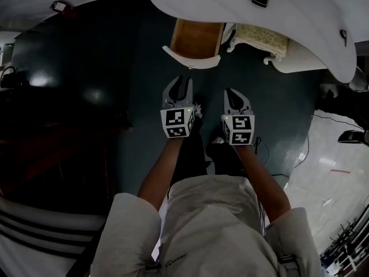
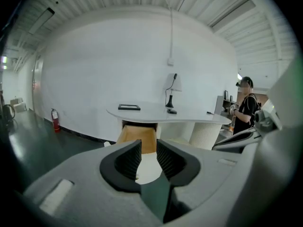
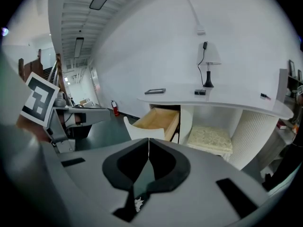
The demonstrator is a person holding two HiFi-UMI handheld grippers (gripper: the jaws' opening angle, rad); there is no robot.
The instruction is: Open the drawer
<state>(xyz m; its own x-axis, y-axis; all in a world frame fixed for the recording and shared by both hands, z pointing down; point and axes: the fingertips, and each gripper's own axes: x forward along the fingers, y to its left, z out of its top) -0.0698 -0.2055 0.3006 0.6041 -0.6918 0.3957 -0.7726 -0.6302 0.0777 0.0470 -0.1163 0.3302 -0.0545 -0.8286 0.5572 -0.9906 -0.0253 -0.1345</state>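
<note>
1. The drawer (image 1: 196,39) already stands pulled out from under the white curved worktop (image 1: 300,22). From the head view you look down into its bare wooden inside, with its white front panel nearest you.
2. Your left tool (image 1: 180,85) is spread. In the left gripper view its ribbed pads stand apart with nothing between them, and only the drawer's pale front shows far beyond the gap.
3. Your right tool (image 1: 233,95) is pressed together. In the right gripper view its tips meet in a thin line and pinch nothing.
4. Neither tool touches the drawer. Both hover over the dark floor (image 1: 115,68), well apart from the front panel, side by side and aimed roughly toward it.
5. Beside the drawer, in the knee space under the worktop, sits a cushioned stool (image 1: 259,39) — it is clear of the drawer's path.
6. As for progress, I judge the opening itself done, since much of the box is exposed and empty. Whether it has reached the end of its run is hard to say, as the rails are hidden under the worktop, so it may have a little travel left.
7. What is left looks small — at most a last tug on the front panel if you want it fully out. Otherwise you need only keep both tools clear.
</note>
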